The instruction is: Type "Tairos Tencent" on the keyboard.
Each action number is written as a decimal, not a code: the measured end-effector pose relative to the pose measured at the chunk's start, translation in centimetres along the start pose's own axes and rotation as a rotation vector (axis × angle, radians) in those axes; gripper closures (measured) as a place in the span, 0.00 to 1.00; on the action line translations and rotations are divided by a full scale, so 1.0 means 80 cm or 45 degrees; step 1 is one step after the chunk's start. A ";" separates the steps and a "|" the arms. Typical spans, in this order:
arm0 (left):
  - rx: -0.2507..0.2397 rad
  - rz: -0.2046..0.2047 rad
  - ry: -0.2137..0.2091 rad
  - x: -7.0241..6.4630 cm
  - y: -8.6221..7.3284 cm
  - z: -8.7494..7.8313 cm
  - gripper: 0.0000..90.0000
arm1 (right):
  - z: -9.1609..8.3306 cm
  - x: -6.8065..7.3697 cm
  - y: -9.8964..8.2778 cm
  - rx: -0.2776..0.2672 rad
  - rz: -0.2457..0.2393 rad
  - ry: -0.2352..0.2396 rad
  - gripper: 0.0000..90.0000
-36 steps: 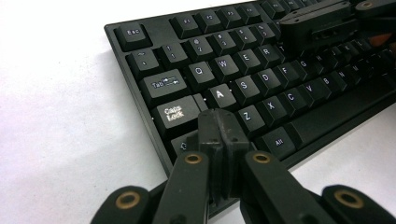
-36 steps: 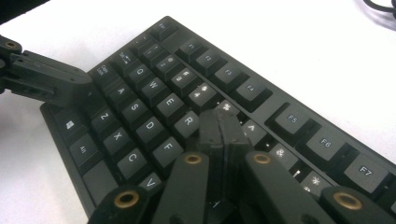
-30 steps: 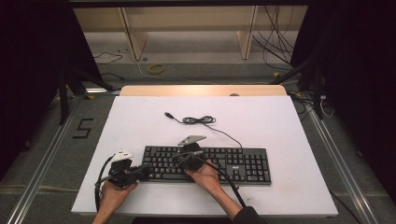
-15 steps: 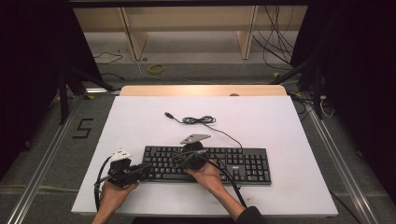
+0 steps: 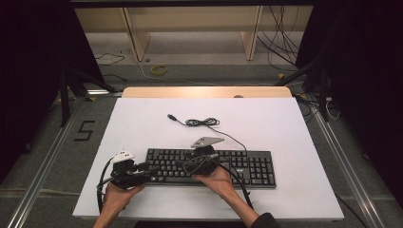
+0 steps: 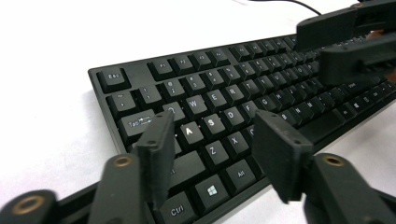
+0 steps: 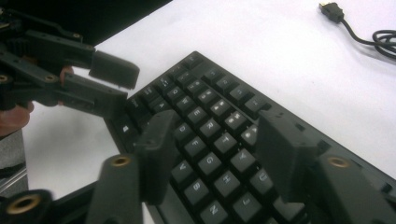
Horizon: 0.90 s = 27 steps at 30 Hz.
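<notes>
My left gripper [image 6: 212, 154] and right gripper [image 7: 212, 154] have just been opening, nothing between them, above the flat black plastic keyboard [image 5: 247, 166]; I'd lift both straight clear without snagging keys.

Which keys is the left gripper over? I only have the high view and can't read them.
Observer: Left gripper is at the left end of the keyboard. Its jaws straddle A, S, Z and X. They have just been opening and the pads press on nothing.
Operator: And the right one?
Observer: Right gripper has its jaws apart above the letter keys around G and H. They have just been opening and grip nothing.
</notes>
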State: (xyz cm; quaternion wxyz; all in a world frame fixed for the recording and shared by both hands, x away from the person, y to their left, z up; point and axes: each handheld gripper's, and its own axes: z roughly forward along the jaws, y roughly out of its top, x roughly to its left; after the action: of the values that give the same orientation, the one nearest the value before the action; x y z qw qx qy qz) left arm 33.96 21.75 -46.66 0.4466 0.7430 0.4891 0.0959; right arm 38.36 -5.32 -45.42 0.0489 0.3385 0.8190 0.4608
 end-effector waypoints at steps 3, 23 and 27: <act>-0.015 -0.003 0.003 0.000 0.003 0.001 0.48 | -0.007 -0.002 -0.004 -0.010 0.005 0.002 0.48; 0.018 0.014 0.028 -0.001 0.011 0.017 0.71 | -0.061 -0.016 -0.038 -0.088 0.013 -0.004 0.39; 0.044 0.046 0.044 -0.002 0.012 0.022 0.85 | -0.071 -0.015 -0.043 -0.098 0.010 -0.001 0.36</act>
State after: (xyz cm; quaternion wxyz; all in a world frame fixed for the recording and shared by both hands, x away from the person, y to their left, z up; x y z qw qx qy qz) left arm 35.55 20.47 -46.91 0.4233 0.7576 0.4849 0.1085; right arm 35.35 -11.32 -45.16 0.0604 0.3396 0.7993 0.4920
